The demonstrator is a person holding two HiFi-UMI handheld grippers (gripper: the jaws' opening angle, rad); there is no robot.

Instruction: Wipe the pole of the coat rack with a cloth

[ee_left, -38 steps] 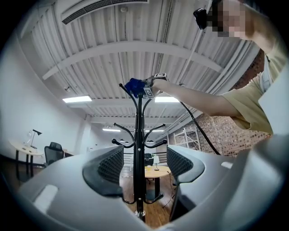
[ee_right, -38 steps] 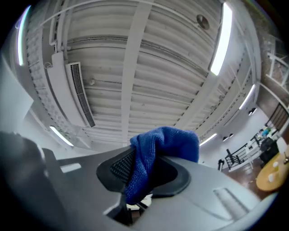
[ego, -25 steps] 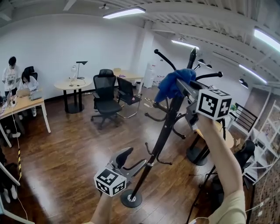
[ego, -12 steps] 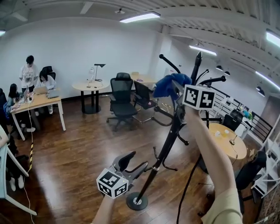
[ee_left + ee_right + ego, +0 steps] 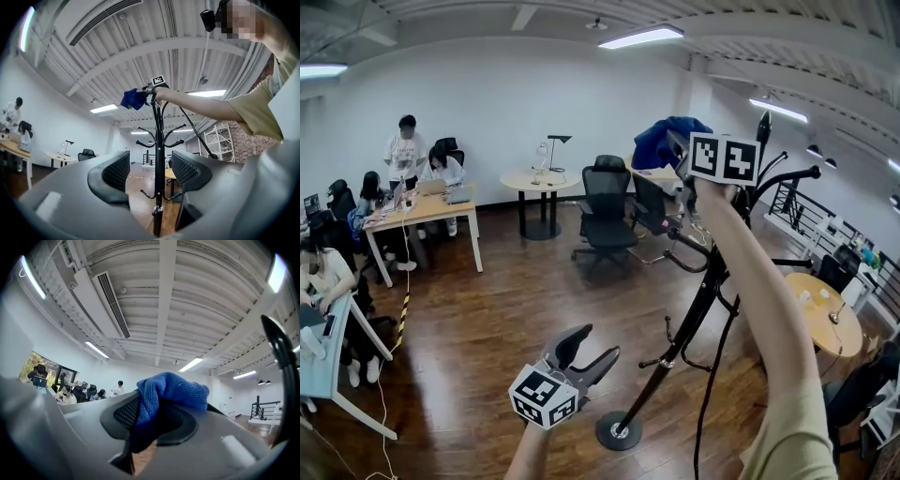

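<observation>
The black coat rack pole [image 5: 698, 305] leans up from its round base [image 5: 619, 431] to the tip [image 5: 763, 127], with curved hooks [image 5: 787, 176] near the top. My right gripper [image 5: 675, 145] is raised high, left of the pole's top, and is shut on a blue cloth [image 5: 664, 141]. The right gripper view shows the blue cloth [image 5: 171, 390] bunched between the jaws, with the rack's tip [image 5: 280, 350] off to the right. My left gripper [image 5: 592, 345] hangs low, open and empty, left of the base. In the left gripper view the pole [image 5: 159, 154] lines up between the jaws, farther off.
Black office chairs [image 5: 607, 216] and a round table with a lamp [image 5: 542, 180] stand behind the rack. Several people sit or stand at desks [image 5: 422, 211] on the left. A round wooden table [image 5: 820, 314] is on the right. A black cable [image 5: 712, 375] hangs by the pole.
My right gripper has lifted the cloth up and off to the left of the pole's top. The head view has swung left. The left gripper has stayed low and open.
</observation>
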